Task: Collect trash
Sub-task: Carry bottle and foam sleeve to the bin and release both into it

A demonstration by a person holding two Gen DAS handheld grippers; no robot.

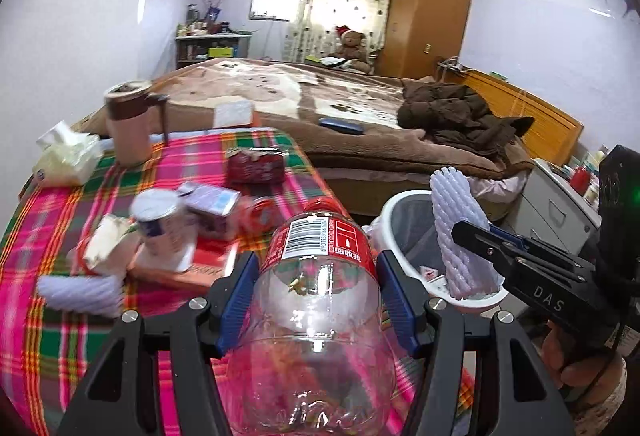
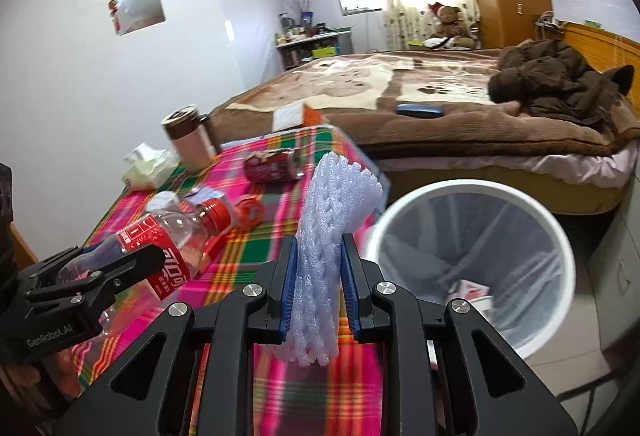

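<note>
Clear plastic bottle [image 1: 316, 300] with a red label and red cap, clamped across its body between the blue pads [image 1: 236, 300] of the left gripper [image 1: 318, 300], cap end pointing away over the plaid tablecloth [image 1: 52, 336]. Lavender foam fruit net [image 2: 324, 264] pinched upright by the right gripper [image 2: 318, 296], jaws squeezed nearly together on its lower part, ragged top rising above the fingertips. Seen from the left wrist, same net hanging at the near rim of the white wastebasket [image 1: 404, 204]. Wastebasket on the floor just beside the table edge, between table and bed [image 2: 460, 124], lined with a translucent bag, a few scraps at the bottom. Still on the cloth: crushed red can [image 2: 274, 166], second foam net [image 1: 80, 290], white cup [image 1: 158, 220], small purple carton [image 1: 216, 202], crumpled wrapper [image 1: 106, 246], tissue pack [image 1: 66, 156], tall pink and brown mug [image 1: 128, 124]. Brown jacket [image 2: 560, 80] heaped on the bed, dark flat case [image 2: 420, 110] near its edge.
</note>
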